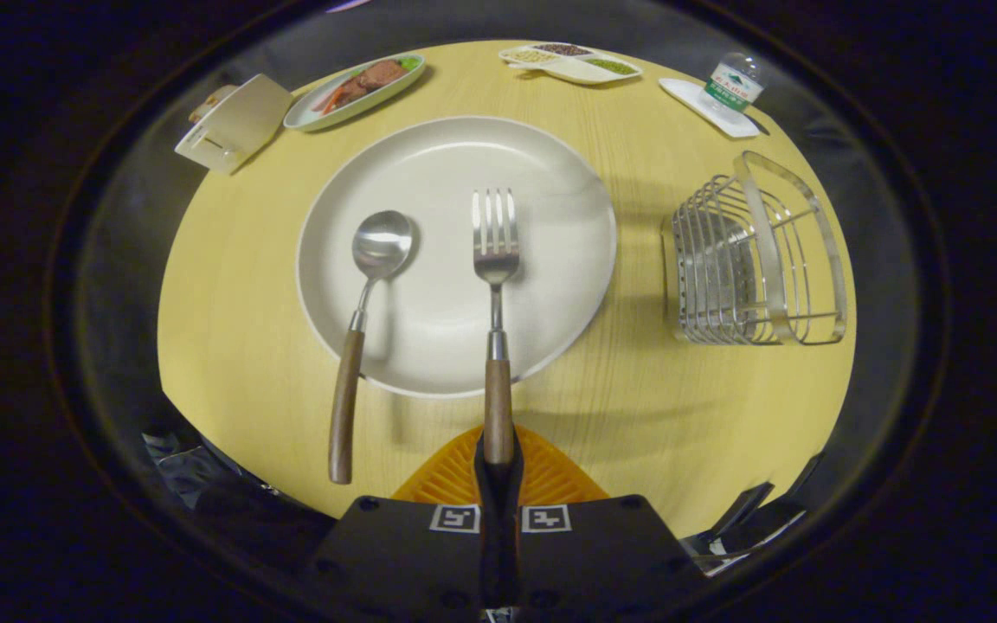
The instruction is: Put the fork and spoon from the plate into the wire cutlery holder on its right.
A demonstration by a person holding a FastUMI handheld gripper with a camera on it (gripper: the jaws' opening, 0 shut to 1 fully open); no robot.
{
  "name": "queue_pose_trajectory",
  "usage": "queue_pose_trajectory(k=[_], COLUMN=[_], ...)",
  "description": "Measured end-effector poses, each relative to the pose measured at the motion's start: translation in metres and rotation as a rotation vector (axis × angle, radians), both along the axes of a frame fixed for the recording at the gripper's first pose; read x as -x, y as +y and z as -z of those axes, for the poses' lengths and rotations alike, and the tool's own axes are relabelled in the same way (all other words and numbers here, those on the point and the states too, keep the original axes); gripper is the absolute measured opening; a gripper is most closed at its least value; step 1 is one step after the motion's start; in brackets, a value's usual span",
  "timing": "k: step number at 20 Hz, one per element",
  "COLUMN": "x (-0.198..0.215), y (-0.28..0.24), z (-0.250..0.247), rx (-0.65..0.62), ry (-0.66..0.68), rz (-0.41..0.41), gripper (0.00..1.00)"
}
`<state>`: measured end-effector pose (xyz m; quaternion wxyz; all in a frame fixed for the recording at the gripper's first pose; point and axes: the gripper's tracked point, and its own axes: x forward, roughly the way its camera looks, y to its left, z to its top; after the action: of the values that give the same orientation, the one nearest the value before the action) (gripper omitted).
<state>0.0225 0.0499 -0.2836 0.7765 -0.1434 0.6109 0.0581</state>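
Fork (496,260) handle end is pinched between the closed gripper (498,463) fingers; head lies on plate (568,186). Stiff, light, head-heavy: swing is likely. Spoon (360,329) is left beside it, holder (754,255) right.

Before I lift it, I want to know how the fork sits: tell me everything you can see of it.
The fork has a shiny metal head with four tines and a slim neck joined to a brown, wood-looking handle. It lies flat, tines pointing away from the gripper, its head resting on the white plate and its handle reaching over the near rim above the yellow table. The handle's end sits between the closed fingers. The spoon lies apart, to its left.
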Motion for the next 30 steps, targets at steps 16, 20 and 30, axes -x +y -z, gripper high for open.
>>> queue_pose_trajectory(k=[16,20,30], x=[-0.008,-0.008,-0.02], y=[-0.12,-0.132,-0.128], z=[-0.124,-0.112,-0.102], rx=[0.074,0.088,0.082], ry=[-0.016,0.082,0.223], rz=[0.149,0.128,0.132], gripper=[0.04,0.04,0.11])
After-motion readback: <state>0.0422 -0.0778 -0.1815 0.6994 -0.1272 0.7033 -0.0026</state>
